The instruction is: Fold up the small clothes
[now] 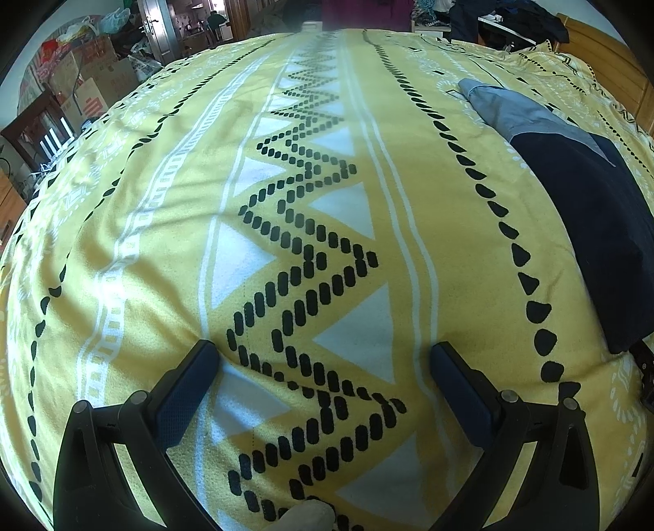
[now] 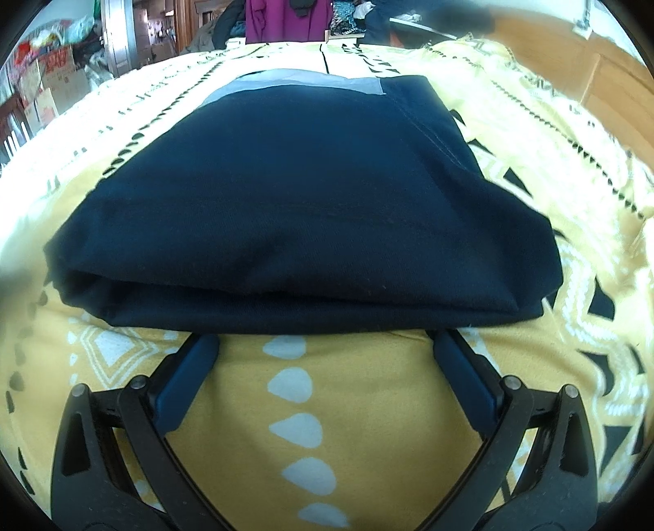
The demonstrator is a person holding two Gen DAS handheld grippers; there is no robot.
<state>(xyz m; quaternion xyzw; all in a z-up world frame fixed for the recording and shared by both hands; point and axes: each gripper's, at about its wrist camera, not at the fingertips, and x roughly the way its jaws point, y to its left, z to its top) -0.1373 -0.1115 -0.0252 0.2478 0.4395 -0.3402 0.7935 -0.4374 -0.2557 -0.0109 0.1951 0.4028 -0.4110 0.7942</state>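
Two claws hang with their fingers spread wide over a bed (image 1: 122, 228) dressed in a yellow cover printed with black dotted zigzags, pale triangles and white bands. Left claw (image 1: 323, 359), seen from its own wrist camera, holds nothing; its blue-padded fingers (image 1: 188, 392) frame bare bedcover, with the zigzag stripe running from 6 o'clock up toward 12 o'clock between them. Folded navy garment (image 1: 588, 228) lies at 3 o'clock in that view, well apart from the left claw, a grey-blue panel (image 1: 527, 114) showing at its far end.

Right claw (image 2: 325, 347), in its own wrist view, also stands apart and grips nothing. Its two fingertips sit just at the near edge of the same garment (image 2: 302, 196), which fills the middle of the frame from 9 o'clock to 3 o'clock; whether the tips touch the cloth cannot be told. The garment rests flat on the bed in stacked layers, its rounded fold facing the camera, the grey-blue panel (image 2: 294, 85) at 12 o'clock. A column of pale teardrop shapes (image 2: 294, 429) on the bedcover runs between the right claw's fingers toward 6 o'clock.

Cardboard boxes (image 1: 102, 85) crowd the room beyond the bed at 10 o'clock in the left view, and a magenta coat (image 2: 286, 18) hangs at 12 o'clock in the right.
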